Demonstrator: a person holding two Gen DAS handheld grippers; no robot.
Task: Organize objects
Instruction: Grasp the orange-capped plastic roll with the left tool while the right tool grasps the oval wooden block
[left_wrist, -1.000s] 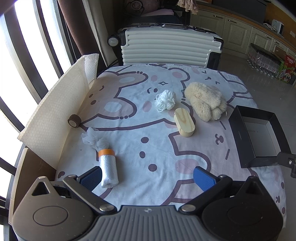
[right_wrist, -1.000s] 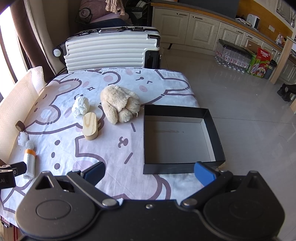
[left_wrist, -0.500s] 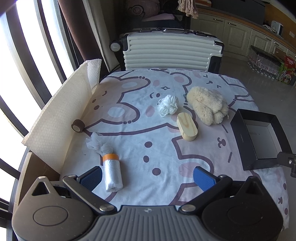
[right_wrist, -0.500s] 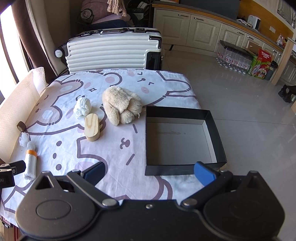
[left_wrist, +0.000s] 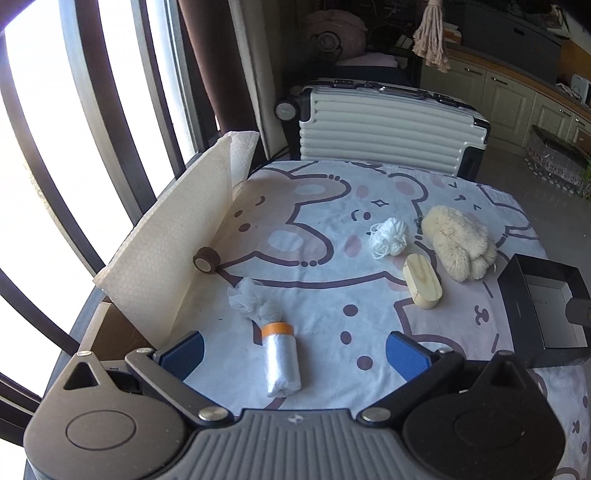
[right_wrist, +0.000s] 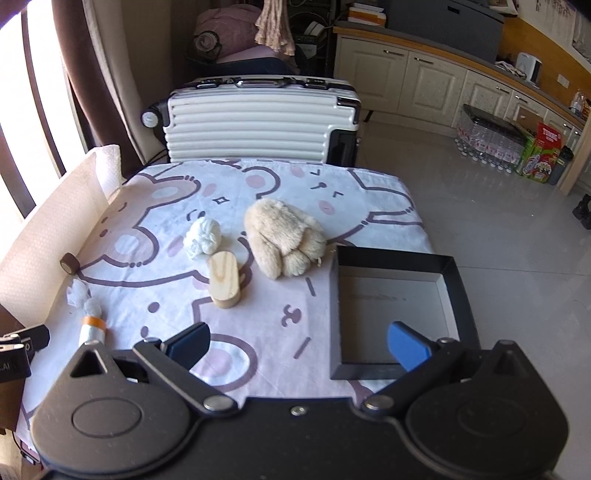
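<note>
Nearby, fluffy plush toy (right_wrist: 284, 236) beside oval wooden block (right_wrist: 224, 278)

Left gripper (left_wrist: 293, 350): fingers spread wide, nothing held. Right gripper (right_wrist: 297, 343): fingers spread wide, nothing held. Both hover level.

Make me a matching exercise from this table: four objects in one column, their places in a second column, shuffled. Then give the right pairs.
Things
1. black box
2. brown tape roll
3. wooden block
4. plastic bag roll

Places
A. against the white paper wall on the window side
B. just in front of the white yarn ball
C. at the table's kitchen-side edge, holding nothing
D. nearest the open left gripper, orange band around it

Pairs: 1-C, 2-A, 3-B, 4-D
</note>
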